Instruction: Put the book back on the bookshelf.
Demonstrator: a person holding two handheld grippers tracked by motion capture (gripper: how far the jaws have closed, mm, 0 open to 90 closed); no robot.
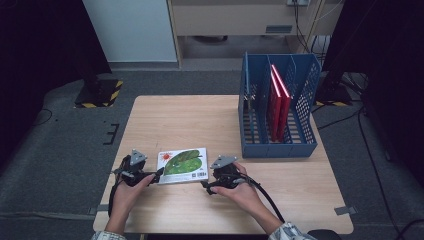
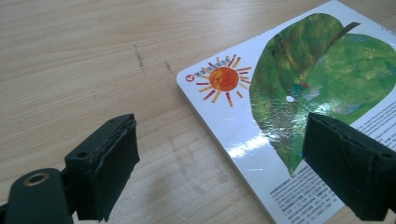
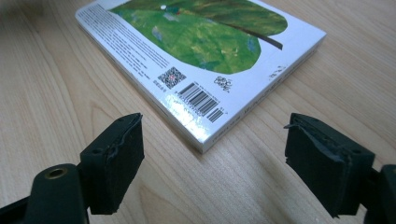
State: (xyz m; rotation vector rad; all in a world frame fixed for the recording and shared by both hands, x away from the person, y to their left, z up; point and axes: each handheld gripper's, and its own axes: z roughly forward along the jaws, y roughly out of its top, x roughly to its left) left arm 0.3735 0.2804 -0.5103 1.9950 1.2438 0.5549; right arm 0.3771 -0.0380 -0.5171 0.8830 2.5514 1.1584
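From the high view, the book (image 1: 182,165) lies flat near the table (image 1: 200,120) front edge, left gripper (image 1: 152,176) at its 9 o'clock, right gripper (image 1: 209,186) at 4 o'clock; both could just shove it sideways. In the left gripper view, wide jaws straddle its edge, one over the cover. In the right gripper view, wide empty jaws face its corner at 12 o'clock; a corner grab may slip.

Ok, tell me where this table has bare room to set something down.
Bare wood: the far left stretch of the table, between the book and the blue rack's left wall; also the right front, below the rack. Crowded: the near edge, where the left gripper and right gripper flank the book.
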